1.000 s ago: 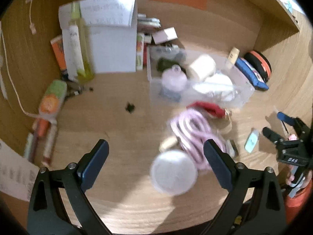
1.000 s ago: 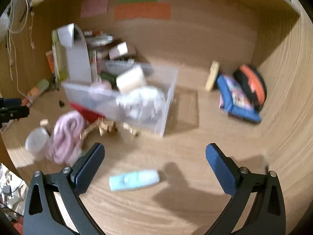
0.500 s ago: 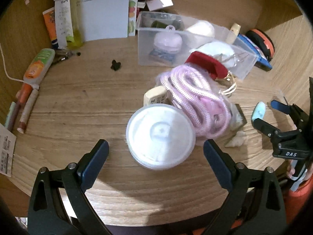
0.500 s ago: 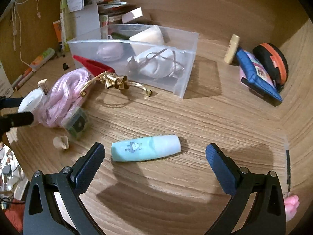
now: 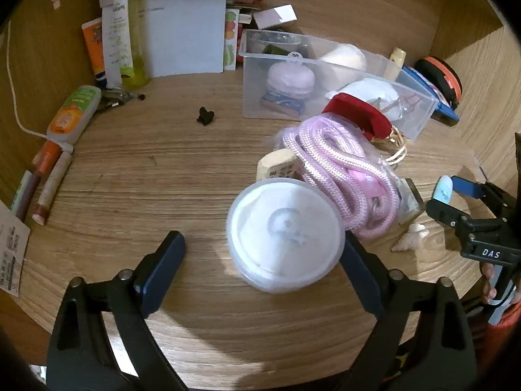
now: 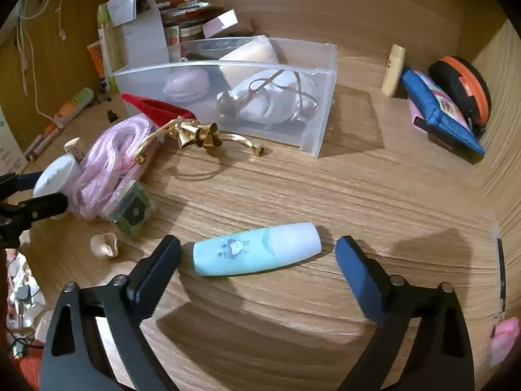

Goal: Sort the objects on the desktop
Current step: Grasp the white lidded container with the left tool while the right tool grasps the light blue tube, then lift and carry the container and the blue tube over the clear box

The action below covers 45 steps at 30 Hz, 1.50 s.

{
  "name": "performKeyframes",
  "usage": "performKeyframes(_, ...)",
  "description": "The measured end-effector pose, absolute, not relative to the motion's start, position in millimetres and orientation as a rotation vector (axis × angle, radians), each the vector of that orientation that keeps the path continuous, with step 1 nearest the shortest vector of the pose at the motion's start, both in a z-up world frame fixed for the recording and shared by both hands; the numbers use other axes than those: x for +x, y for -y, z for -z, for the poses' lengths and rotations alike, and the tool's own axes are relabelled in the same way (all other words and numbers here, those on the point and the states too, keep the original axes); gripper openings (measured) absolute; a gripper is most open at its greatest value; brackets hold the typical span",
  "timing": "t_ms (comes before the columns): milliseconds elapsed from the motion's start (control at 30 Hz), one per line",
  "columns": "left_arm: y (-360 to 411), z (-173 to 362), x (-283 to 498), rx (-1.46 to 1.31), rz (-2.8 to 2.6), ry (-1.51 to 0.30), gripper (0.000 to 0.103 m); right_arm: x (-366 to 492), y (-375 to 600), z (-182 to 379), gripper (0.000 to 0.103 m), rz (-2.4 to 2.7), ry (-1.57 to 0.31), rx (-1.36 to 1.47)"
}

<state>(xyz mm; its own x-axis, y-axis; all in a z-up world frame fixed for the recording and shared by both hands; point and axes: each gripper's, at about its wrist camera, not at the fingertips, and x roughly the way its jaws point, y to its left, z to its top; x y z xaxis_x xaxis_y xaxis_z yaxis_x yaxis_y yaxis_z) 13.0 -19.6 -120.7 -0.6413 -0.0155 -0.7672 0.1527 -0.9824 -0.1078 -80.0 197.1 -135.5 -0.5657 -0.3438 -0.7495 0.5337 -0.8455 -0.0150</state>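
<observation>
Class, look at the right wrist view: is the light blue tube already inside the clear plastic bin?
No, the light blue tube lies on the wooden desk, in front of the clear plastic bin.

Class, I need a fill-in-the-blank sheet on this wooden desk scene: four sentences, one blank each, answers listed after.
1. The coiled rope beside the round white lidded tub is ____ in colour.
2. The pale blue capped tube lies between the fingers of the ____ gripper.
3. The gold bells lie ____ the clear plastic bin.
4. The lilac macaron-shaped case sits ____ that bin.

Answers: pink; right; outside; inside
</observation>
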Motion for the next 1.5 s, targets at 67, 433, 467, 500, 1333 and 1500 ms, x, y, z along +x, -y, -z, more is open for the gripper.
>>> performKeyframes(67,22,120,14,1.261,2.746,-0.246,0.078,-79,-195,134,0.080,2.377,-0.333,1.060)
performKeyframes(433,32,118,15,1.219,2.719,-0.263,0.065,-74,-188,131,0.071,2.377,-0.335,1.047)
performKeyframes(467,33,117,17,1.214,2.718,-0.272,0.065,-73,-189,129,0.071,2.384,-0.338,1.041)
performKeyframes(500,35,116,19,1.210,2.715,-0.280,0.065,-72,-190,127,0.071,2.388,-0.336,1.032)
performKeyframes(1333,48,24,-3,0.933,2.772,-0.127,0.065,-91,-199,34,0.071,2.473,-0.271,0.799)
performKeyframes(1500,48,12,-24,0.922,2.811,-0.114,0.065,-105,-185,24,0.071,2.462,-0.299,0.762)
